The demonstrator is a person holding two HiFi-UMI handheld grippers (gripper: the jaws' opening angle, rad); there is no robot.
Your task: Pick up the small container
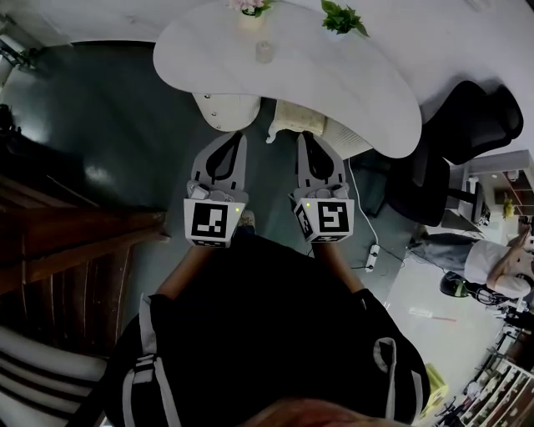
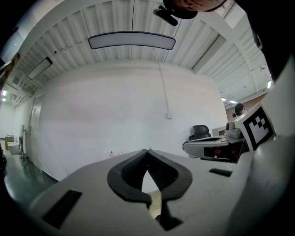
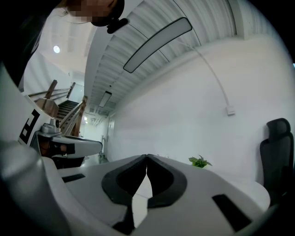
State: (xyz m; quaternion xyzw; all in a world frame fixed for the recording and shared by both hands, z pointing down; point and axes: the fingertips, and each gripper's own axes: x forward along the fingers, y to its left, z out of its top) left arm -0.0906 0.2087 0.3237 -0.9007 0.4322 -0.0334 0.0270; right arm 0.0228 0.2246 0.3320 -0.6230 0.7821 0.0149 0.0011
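Table (image 1: 367, 92): white, curved top, on a white pedestal (image 1: 227, 110). Container (image 1: 264, 52): small, clear, upright on the table near its far edge, between a pink-flowered plant (image 1: 249, 7) on its left and a green plant (image 1: 342, 17) on its right, touching neither. Left gripper (image 1: 238, 138): jaws together tip to tip, nothing between them, held over the dark floor short of the table's near edge. Right gripper (image 1: 302, 138): jaws likewise closed and empty, just beside the left one, level with it. Both are well apart from the container. Black chair (image 1: 476, 117): off the table's right end.
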